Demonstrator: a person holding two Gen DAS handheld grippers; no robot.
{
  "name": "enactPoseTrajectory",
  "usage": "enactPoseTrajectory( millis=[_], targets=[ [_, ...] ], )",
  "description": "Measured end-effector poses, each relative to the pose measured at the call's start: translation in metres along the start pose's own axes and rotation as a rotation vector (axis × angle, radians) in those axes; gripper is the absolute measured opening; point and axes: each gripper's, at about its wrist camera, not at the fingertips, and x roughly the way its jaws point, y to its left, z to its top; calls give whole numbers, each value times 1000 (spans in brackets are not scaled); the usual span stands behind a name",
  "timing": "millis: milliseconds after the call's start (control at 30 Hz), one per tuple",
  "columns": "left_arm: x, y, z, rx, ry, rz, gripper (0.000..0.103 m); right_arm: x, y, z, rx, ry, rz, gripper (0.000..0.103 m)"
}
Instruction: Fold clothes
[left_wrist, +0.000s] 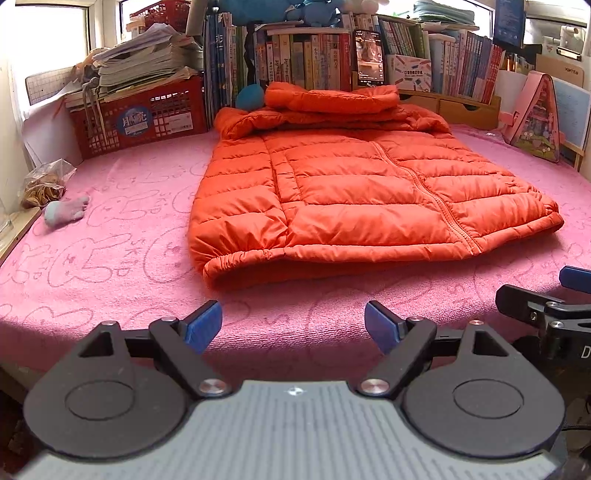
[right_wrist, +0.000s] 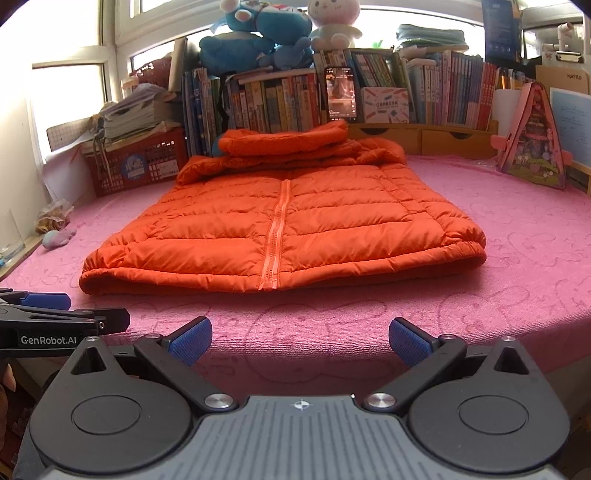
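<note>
Both my left hand-held gripper (left_wrist: 293, 325) and right hand-held gripper (right_wrist: 300, 341) gape empty short of the orange puffer jacket (right_wrist: 284, 225), lying zipped on the pink towel (right_wrist: 517, 258); light, slippery, springy—I'd pinch its hem corners.

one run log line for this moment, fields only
stage: pre-grasp | left gripper: open, empty | right gripper: open, empty | orange jacket: flat on pink cover, zipped, sleeves tucked, hem nearest

Orange puffer jacket (right_wrist: 284, 225) lies zipped on pink cover (right_wrist: 517, 266); right gripper (right_wrist: 300, 345) jaws apart, empty.
</note>
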Motion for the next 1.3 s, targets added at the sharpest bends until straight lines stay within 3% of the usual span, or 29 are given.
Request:
enactPoseTrajectory(
  millis=[233, 433, 633, 733, 900, 1000, 1100, 1300],
  targets=[
    [17, 5, 17, 69, -2, 20, 89, 4, -16, 13, -57, -21, -34, 103],
    [43, 24, 29, 143, 21, 94, 89, 23, -67, 36, -77, -2, -180, 103],
    [59, 39, 39, 126, 33, 107, 91, 47, -110, 52, -122, 25, -299, 103],
    [65, 49, 46, 110, 35, 141, 91, 52, -115, 52, -162, 48, -278, 103],
    [72, 61, 53, 106, 52, 122, 91, 56, -121, 51, -229, 83, -230, 103],
    [77, 65, 66, 90, 28, 140, 91, 63, -120, 52, -254, 94, -225, 96],
    [76, 75, 86, 56, -12, 125, 91, 63, -124, 66, -200, 58, -190, 80],
    [93, 89, 128, 44, -66, 135, 92, 68, -134, 113, -105, -47, -160, 78]
  ],
)
